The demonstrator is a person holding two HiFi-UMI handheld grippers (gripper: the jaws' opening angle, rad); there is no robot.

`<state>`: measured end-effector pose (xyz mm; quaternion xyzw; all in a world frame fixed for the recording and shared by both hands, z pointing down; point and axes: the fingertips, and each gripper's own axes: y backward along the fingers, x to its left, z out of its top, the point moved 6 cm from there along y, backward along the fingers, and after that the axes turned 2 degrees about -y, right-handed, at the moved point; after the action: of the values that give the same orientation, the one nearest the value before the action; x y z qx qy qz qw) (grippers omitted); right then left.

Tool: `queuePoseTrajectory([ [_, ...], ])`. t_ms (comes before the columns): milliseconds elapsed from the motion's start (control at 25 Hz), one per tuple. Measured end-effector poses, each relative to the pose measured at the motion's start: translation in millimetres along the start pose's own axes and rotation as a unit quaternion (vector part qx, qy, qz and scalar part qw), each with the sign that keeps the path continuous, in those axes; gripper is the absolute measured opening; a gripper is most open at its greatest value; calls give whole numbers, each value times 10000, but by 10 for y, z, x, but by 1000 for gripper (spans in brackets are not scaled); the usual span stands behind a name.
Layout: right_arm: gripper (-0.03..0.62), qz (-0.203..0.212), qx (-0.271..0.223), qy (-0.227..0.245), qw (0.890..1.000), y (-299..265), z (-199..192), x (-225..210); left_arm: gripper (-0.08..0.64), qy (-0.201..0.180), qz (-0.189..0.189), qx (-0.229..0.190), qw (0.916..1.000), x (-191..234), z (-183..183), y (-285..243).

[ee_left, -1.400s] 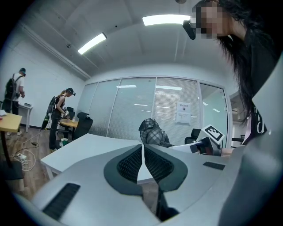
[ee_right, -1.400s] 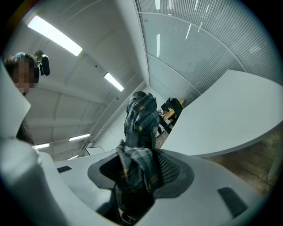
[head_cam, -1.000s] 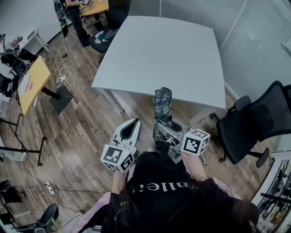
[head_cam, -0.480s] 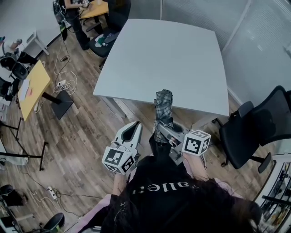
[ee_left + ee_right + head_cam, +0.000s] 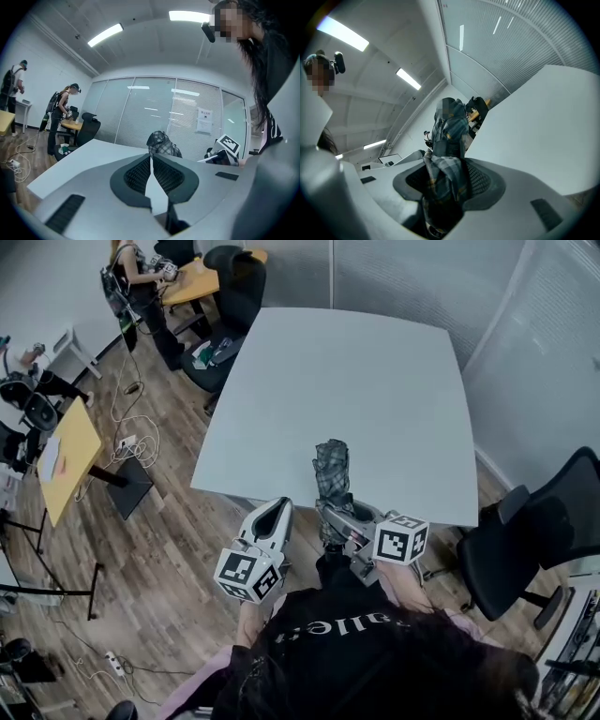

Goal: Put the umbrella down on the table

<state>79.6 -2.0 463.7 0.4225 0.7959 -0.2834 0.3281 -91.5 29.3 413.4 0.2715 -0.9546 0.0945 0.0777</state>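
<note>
The folded plaid umbrella (image 5: 332, 474) points away from me, its far end over the near edge of the pale grey table (image 5: 356, 381). My right gripper (image 5: 339, 517) is shut on the umbrella's near part, just short of the table edge. In the right gripper view the fabric (image 5: 449, 136) bunches between the two black pads (image 5: 483, 180), and the table (image 5: 543, 126) lies to the right. My left gripper (image 5: 273, 515) hangs beside it on the left, shut, with nothing in it. In the left gripper view its pads (image 5: 138, 176) meet, and the umbrella (image 5: 161, 143) shows beyond them.
A black office chair (image 5: 534, 540) stands right of the table's near corner, another (image 5: 234, 277) at the far left corner. A yellow desk (image 5: 70, 451), cables (image 5: 127, 442) and a standing person (image 5: 131, 287) are at the left. Glass partitions run behind the table.
Both grippers have moved forward towards the table, the right one carrying the umbrella. The umbrella's far end was over the floor and now reaches over the table's near edge.
</note>
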Motion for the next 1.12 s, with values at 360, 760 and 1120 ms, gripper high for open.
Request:
queuePoseTrajectory([
  [360, 198, -93, -3, -153, 9998, -335, 726, -475, 31, -22, -127, 170, 9998, 315, 299, -855],
  [760, 198, -232, -112, -335, 9991, -431, 1082, -903, 32, -85, -251, 302, 9992, 436, 389, -1418],
  [1120, 198, -590, -125, -405, 9974, -744, 1212, -1084, 32, 71, -279, 476, 9985, 829, 349, -1472],
])
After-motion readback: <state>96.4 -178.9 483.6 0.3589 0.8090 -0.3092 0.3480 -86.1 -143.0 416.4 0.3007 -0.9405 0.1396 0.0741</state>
